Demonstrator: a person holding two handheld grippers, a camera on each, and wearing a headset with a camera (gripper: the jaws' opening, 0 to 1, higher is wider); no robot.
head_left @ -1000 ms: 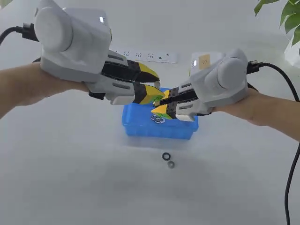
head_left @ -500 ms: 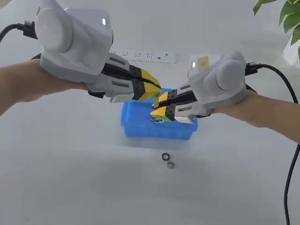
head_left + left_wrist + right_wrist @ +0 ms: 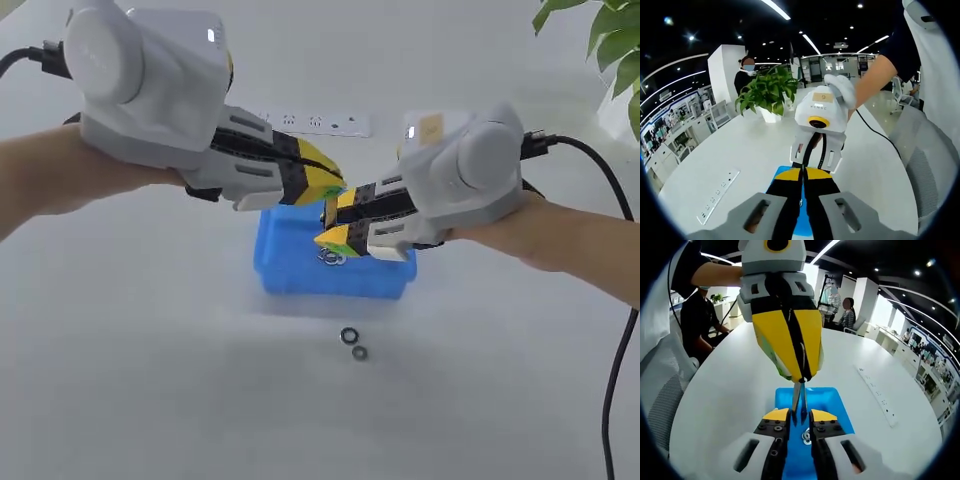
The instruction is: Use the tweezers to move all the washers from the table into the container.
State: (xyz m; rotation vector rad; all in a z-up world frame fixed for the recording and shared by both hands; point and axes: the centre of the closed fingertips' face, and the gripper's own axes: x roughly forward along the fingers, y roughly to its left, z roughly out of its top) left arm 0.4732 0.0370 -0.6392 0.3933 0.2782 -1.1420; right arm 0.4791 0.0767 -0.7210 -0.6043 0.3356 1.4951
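My left gripper (image 3: 338,187) hangs over the blue container (image 3: 290,270), shut on thin metal tweezers (image 3: 799,395) that point down out of its yellow tips. In the right gripper view, the tweezers' ends sit between the jaws of my right gripper (image 3: 800,416), which stand a little apart with a gap on either side. The right gripper (image 3: 325,240) meets the left one tip to tip above the container (image 3: 829,401). A few washers (image 3: 332,258) lie inside it. Two more washers (image 3: 349,336) rest on the white table just in front of it.
A white power strip (image 3: 310,122) lies behind the container. A potted plant (image 3: 600,40) stands at the far right corner. The right gripper's black cable (image 3: 615,400) trails down the right side. People sit and stand in the background.
My left gripper's jaws, spread a second ago, have closed on the tweezers. Both grippers stay over the container. The washers on the table have not moved.
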